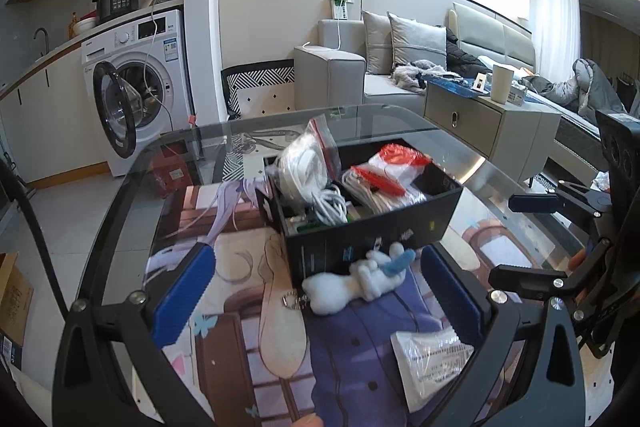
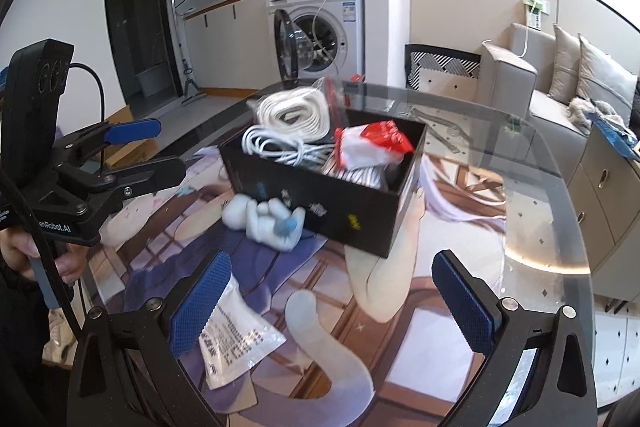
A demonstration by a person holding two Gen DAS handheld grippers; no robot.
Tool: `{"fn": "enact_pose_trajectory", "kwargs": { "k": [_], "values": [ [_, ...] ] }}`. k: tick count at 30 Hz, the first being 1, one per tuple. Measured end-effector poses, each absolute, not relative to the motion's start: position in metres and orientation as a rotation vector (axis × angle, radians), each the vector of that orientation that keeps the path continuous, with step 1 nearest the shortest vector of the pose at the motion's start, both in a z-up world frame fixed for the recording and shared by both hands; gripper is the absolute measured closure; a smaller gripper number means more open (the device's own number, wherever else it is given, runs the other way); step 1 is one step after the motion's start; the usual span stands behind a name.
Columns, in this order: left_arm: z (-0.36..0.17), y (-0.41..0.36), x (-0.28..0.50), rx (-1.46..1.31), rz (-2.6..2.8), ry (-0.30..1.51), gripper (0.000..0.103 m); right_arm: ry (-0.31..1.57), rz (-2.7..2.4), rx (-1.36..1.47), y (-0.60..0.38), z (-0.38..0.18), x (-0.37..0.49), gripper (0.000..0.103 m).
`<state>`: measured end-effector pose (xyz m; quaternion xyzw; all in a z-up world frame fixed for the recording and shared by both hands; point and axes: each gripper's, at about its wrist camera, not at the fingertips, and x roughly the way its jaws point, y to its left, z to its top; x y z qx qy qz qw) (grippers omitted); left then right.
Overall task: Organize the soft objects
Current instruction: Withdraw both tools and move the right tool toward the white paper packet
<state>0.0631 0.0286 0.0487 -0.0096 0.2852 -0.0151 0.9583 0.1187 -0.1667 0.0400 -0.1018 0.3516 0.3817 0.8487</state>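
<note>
Left gripper is hanging with jaws spread wide and gripping nothing, the white plush toy lying on the glass table between its blue pads, touching the front wall of the black box (box is stuffed with bagged white cables). Right gripper is also gaping empty over a flat plastic packet.
</note>
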Motion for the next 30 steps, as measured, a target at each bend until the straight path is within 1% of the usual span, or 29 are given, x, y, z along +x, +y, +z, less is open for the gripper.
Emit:
{"fn": "enact_pose_trajectory", "kwargs": {
  "k": [20, 30],
  "values": [
    [0.010, 0.041, 0.036, -0.084, -0.019, 0.666, 0.000, 0.846, 0.946, -0.353, -0.150, 0.006, 0.102, 0.001],
    [0.010, 0.043, 0.033, -0.081, -0.024, 0.676, 0.000, 0.896, 1.006, -0.425, -0.133, -0.010, 0.090, 0.001]
  ]
}}
